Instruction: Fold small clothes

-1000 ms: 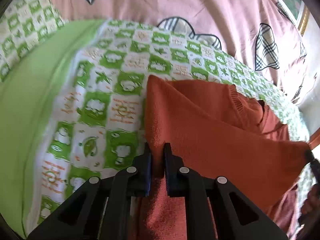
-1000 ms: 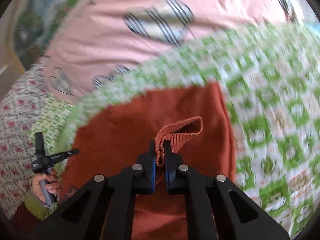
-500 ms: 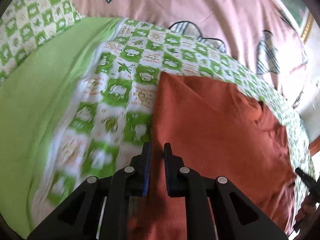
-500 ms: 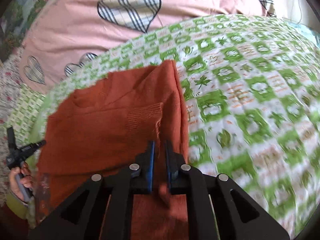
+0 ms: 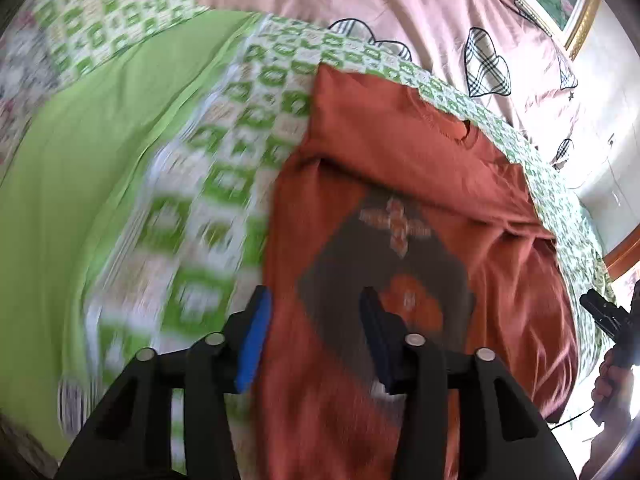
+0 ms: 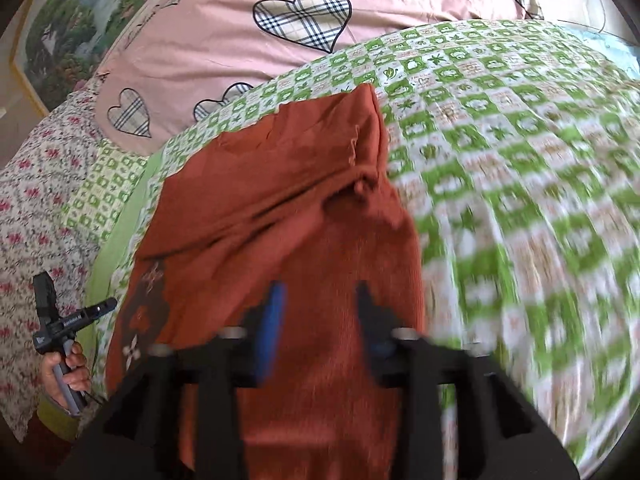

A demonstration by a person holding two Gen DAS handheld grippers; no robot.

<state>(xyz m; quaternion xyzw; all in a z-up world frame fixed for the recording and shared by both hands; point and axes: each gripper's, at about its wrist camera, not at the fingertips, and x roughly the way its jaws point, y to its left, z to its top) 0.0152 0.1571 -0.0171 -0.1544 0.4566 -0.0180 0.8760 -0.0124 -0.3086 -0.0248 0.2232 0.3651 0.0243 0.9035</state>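
**Both claws wide apart over one rust-orange sweater**

The left gripper [image 5: 316, 308] hovers with its two fingers spread wide, holding nothing; its blue-padded finger sits at the sweater's left edge and the other over the dark patch. The right gripper [image 6: 318, 304] is likewise spread wide and empty, above the lower part of the garment.

Beneath both lies a single rust-orange knitted sweater [image 5: 400, 160], resting on a green-and-white checked bedsheet [image 5: 224, 148]. The upper part is folded down across the body, leaving a ridge of creases across the middle. The neck opening shows near the far edge. On the lower front is one dark grey diamond-shaped patch [image 5: 380, 264] with a pale cross motif and an orange shape inside it. In the right wrist view the same sweater [image 6: 280, 200] shows this patch at its left edge.

Beyond the checked sheet lie a plain light-green cloth [image 5: 80, 152] and one pink quilt with plaid hearts [image 6: 240, 40]. One framed picture [image 6: 60, 32] hangs at the far left.
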